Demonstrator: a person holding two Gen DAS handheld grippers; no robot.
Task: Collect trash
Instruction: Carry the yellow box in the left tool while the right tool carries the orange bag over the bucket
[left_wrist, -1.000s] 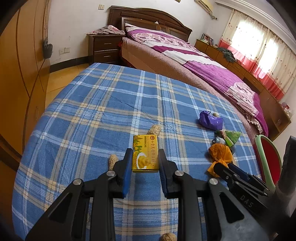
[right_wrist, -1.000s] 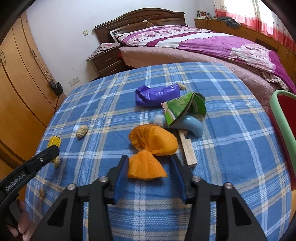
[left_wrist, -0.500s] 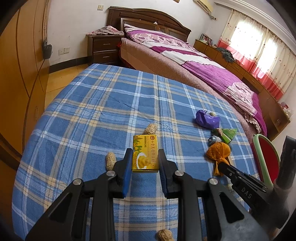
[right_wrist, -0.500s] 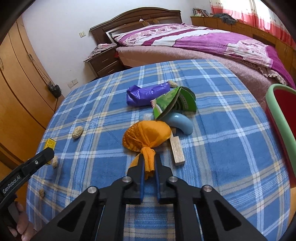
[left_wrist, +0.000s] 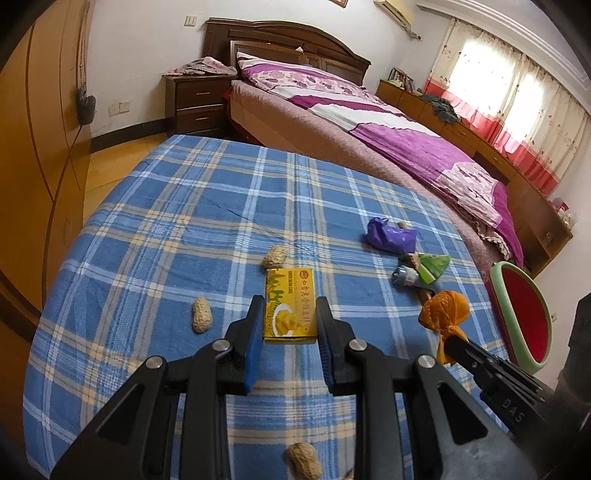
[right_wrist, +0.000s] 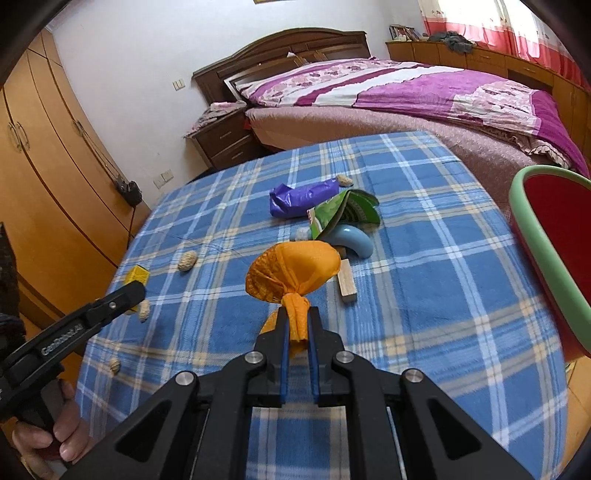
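My left gripper (left_wrist: 290, 314) is open, its fingers on either side of a flat yellow cake box (left_wrist: 290, 308) lying on the blue plaid table (left_wrist: 184, 229). My right gripper (right_wrist: 297, 319) is shut on the knotted tail of an orange net bag (right_wrist: 293, 271) and holds it above the table; the bag also shows in the left wrist view (left_wrist: 445, 314). A purple wrapper (right_wrist: 303, 199), a green wrapper (right_wrist: 343, 216), a blue pipe elbow (right_wrist: 351, 242) and a wood block (right_wrist: 347, 282) lie beyond it.
Several peanuts lie on the table, one (left_wrist: 201, 314) left of the box and one (left_wrist: 275, 256) behind it. A red bin with a green rim (right_wrist: 546, 254) stands at the table's right edge. A bed (right_wrist: 406, 96) and wardrobes (right_wrist: 48, 184) lie behind.
My right gripper shut on the orange bag's tail and lifted it off the table. My left gripper stayed open around the yellow box.
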